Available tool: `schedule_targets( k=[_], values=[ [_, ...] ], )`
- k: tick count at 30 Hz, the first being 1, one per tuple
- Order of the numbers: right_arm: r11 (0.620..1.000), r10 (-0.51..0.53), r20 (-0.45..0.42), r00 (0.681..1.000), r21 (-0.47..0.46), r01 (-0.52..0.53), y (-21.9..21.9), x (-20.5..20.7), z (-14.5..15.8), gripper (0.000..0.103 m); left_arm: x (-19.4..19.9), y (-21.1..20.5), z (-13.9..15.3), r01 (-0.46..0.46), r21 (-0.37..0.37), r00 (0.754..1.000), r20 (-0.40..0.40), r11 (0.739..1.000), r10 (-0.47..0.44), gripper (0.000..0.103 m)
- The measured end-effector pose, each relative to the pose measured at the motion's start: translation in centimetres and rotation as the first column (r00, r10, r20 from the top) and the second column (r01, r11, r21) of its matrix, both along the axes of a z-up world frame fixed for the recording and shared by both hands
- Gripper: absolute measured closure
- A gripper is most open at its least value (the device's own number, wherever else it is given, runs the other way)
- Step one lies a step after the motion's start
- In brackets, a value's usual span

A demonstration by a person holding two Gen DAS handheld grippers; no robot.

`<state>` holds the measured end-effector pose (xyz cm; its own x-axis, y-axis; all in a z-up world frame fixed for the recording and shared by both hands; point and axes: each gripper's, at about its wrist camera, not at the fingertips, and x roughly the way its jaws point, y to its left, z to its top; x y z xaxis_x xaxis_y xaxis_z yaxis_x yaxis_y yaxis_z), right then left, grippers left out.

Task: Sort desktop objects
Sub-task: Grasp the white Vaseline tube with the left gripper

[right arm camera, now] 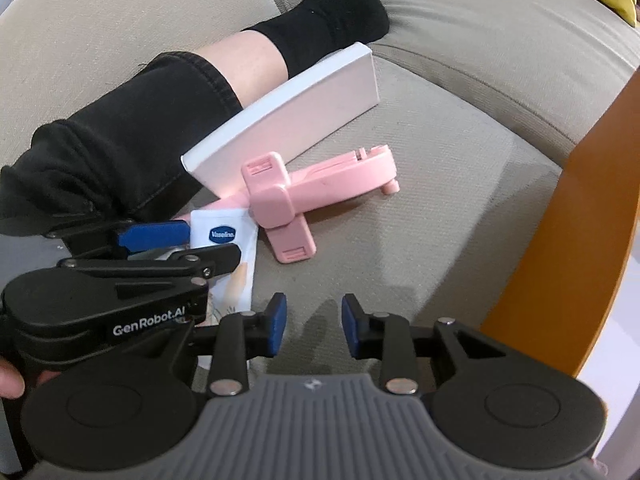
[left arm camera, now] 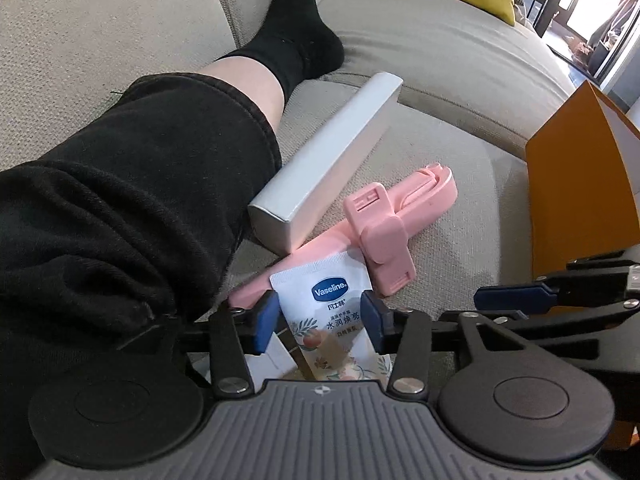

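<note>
Seen from the left wrist, the left gripper (left arm camera: pixel 318 320) has its blue fingers (left arm camera: pixel 264 322) spread on either side of a white Vaseline tube (left arm camera: pixel 326 312), pads apparently just clear of it; the tube's long axis runs away from the camera, crimped end farthest, lying over a pink phone holder (left arm camera: pixel 384 220) on the beige sofa (left arm camera: pixel 440 60). A white box (left arm camera: pixel 332 152) lies diagonally beside a person's black-trousered leg (left arm camera: pixel 120 200). From the right wrist, the right gripper (right arm camera: pixel 314 326) hangs above bare cushion, fingers parted with nothing between them; an orange box (right arm camera: pixel 580 220) stands at the right edge.
</note>
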<state>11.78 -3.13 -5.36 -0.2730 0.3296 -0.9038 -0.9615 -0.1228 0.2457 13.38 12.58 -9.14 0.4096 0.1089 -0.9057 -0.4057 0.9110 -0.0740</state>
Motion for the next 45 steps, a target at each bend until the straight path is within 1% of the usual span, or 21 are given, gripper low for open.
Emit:
schedule_targets(
  k=[5,8,10,11,12,14,16,18,20,23,27,29,31,32,35,37,38,39,41,42,45],
  values=[
    [0.999,0.026,0.018,1.0,0.023,-0.026,-0.2,0.0,0.5,0.071,-0.1,0.1,0.2,0.008,-0.048,1.0,-0.025,0.999,-0.009,0.049],
    [0.998,0.056,0.03,0.998,0.018,-0.057,0.1,0.0,0.3,0.07,-0.1,0.0,0.1,0.011,-0.049,1.0,-0.024,0.999,-0.012,0.049],
    [0.998,0.062,-0.005,0.998,-0.003,-0.062,0.4,0.2,0.0,0.07,-0.5,0.4,0.7,-0.006,-0.077,1.0,0.011,0.997,0.007,0.059],
    [0.998,0.056,-0.028,0.998,-0.015,-0.056,0.6,0.4,-0.2,0.07,-0.9,0.7,1.1,-0.012,-0.094,0.999,0.032,0.996,0.015,0.059],
    [0.999,0.047,-0.045,0.998,-0.02,-0.048,0.8,0.4,-0.3,0.068,-1.2,0.8,1.6,-0.017,-0.103,0.998,0.055,0.995,0.023,0.057],
    [0.999,0.045,-0.077,0.996,-0.016,-0.046,1.0,0.1,-0.3,0.064,-2.1,1.1,2.8,-0.007,-0.104,0.994,0.11,0.995,0.018,0.056],
    [0.998,0.049,-0.115,0.992,-0.024,-0.052,1.3,-0.6,-0.6,0.063,-2.5,1.5,3.3,-0.012,-0.102,0.993,0.119,0.995,0.024,0.056],
    [0.997,0.066,-0.142,0.988,-0.027,-0.071,1.7,-1.6,-0.9,0.057,-2.8,2.0,3.6,-0.018,-0.135,0.99,0.133,0.991,0.036,0.056],
    [0.996,0.075,-0.144,0.987,-0.032,-0.081,2.2,-2.6,-1.2,0.057,-2.9,2.3,3.8,-0.03,-0.152,0.987,0.15,0.988,0.053,0.056],
    [0.995,0.083,-0.121,0.989,-0.05,-0.09,2.9,-3.6,-1.8,0.057,-3.1,2.7,4.0,-0.041,-0.161,0.982,0.173,0.986,0.069,0.056],
    [0.992,0.115,-0.136,0.984,-0.041,-0.121,3.7,-4.9,-2.2,0.056,-2.9,3.5,3.9,-0.057,-0.197,0.978,0.185,0.979,0.094,0.061],
    [0.99,0.123,-0.151,0.981,-0.052,-0.132,4.1,-5.4,-2.7,0.055,-3.0,3.8,3.8,-0.058,-0.21,0.977,0.19,0.976,0.099,0.061],
    [0.989,0.122,-0.183,0.976,-0.062,-0.135,4.2,-5.7,-3.1,0.06,-3.2,3.9,3.7,-0.057,-0.216,0.975,0.196,0.975,0.101,0.061],
    [0.989,0.122,-0.19,0.974,-0.062,-0.136,4.1,-5.8,-3.1,0.061,-3.2,3.9,3.7,-0.053,-0.22,0.975,0.201,0.974,0.098,0.061],
    [0.987,0.144,-0.16,0.977,-0.043,-0.152,3.7,-6.0,-2.7,0.062,-3.3,3.7,3.7,-0.036,-0.214,0.977,0.197,0.976,0.079,0.061],
    [0.986,0.162,-0.143,0.976,-0.016,-0.166,3.3,-5.9,-2.0,0.072,-3.2,3.6,3.6,-0.026,-0.21,0.979,0.193,0.977,0.067,0.061],
    [0.985,0.172,-0.147,0.974,-0.006,-0.175,3.0,-5.8,-1.5,0.081,-3.2,3.5,3.6,-0.022,-0.212,0.979,0.194,0.977,0.064,0.061],
    [0.983,0.183,-0.152,0.971,0.002,-0.185,2.7,-5.7,-1.0,0.085,-3.3,3.4,3.6,-0.019,-0.214,0.979,0.196,0.977,0.062,0.06],
    [0.978,0.21,-0.125,0.97,0.034,-0.208,2.1,-5.7,0.0,0.085,-3.4,3.3,3.7,-0.015,-0.215,0.979,0.195,0.976,0.058,0.06],
    [0.974,0.224,-0.096,0.97,0.058,-0.219,1.6,-5.8,0.5,0.086,-3.5,3.2,3.8,-0.013,-0.215,0.979,0.196,0.977,0.056,0.06],
    [0.966,0.235,-0.04,0.971,0.123,-0.228,0.6,-5.4,2.0,0.087,-3.9,2.9,4.3,-0.007,-0.217,0.977,0.206,0.976,0.052,0.06]
  ],
)
